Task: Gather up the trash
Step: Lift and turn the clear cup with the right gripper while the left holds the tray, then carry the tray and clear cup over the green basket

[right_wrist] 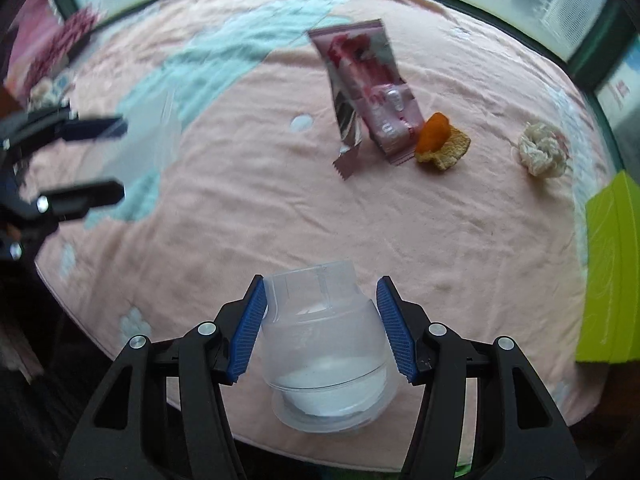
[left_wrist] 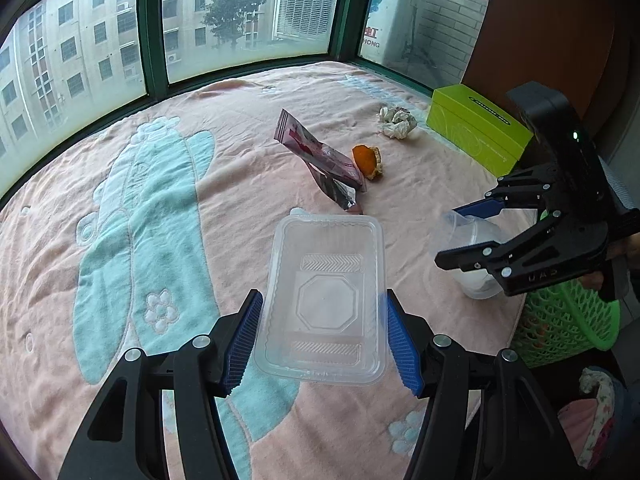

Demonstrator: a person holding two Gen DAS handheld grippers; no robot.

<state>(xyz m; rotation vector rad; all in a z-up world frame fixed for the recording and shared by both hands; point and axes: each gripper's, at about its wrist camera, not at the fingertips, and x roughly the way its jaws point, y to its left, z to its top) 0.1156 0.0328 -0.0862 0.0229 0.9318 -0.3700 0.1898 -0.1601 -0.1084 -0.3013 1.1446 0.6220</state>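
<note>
Clear plastic tray (left_wrist: pixel 326 304) sits between my left gripper (left_wrist: pixel 324 344)'s wide-open pads, unclamped; my right gripper (right_wrist: pixel 322 332) likewise brackets the tipped cup (right_wrist: pixel 328 344), both poised for pickup.

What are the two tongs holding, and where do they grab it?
Left tongs straddle the clear tray's long sides; right tongs straddle the plastic cup's sides. Whether either pinches cannot be told.

Soft, overcast daylight enters through the windows (left_wrist: pixel 240 20); shadows are faint and diffuse. Fisheye distortion bows the frame edges, with dark vignetted corners. The left wrist view is sharp; the right wrist view shows motion blur at its left edge.
</note>
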